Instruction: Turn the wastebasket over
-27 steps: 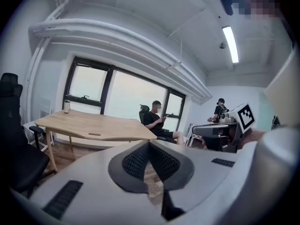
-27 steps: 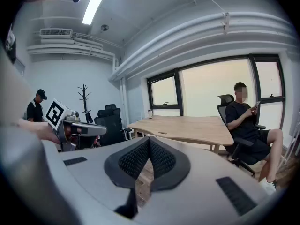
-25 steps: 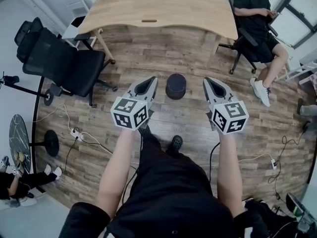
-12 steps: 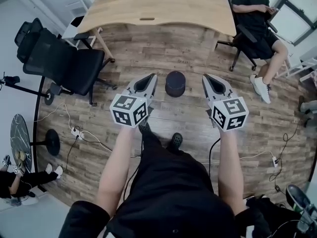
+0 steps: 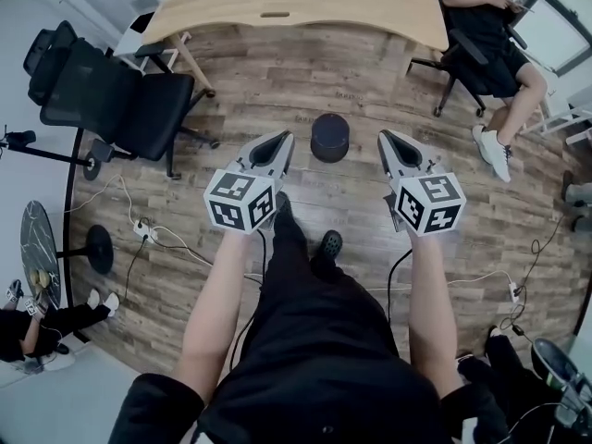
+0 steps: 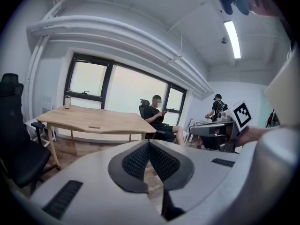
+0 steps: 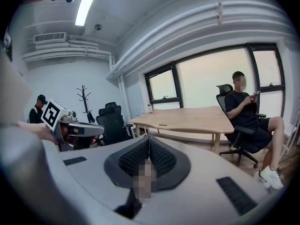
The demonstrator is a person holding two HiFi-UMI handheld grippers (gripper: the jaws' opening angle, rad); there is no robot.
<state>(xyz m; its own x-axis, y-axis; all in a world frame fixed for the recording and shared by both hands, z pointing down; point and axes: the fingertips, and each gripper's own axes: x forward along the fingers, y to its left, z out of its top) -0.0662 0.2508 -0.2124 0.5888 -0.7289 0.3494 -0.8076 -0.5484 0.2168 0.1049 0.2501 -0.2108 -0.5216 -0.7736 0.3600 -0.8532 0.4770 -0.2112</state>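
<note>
A brown wood-plank floor (image 5: 277, 91) fills the room, with a pale wooden worktop (image 5: 305, 7) at its far side. A black mesh office chair (image 5: 120, 109) stands to the left. The small dark round wastebasket (image 5: 329, 137) sits on the floor between the tips of the left gripper (image 5: 284, 138) and the right gripper (image 5: 383, 138), touching neither. Both pairs of jaws are pressed together with nothing between them.

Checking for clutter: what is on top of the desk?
A bottle stands at the desk's far left corner; a small flat dark thing lies near its front edge. The head view cuts off the far side.
</note>
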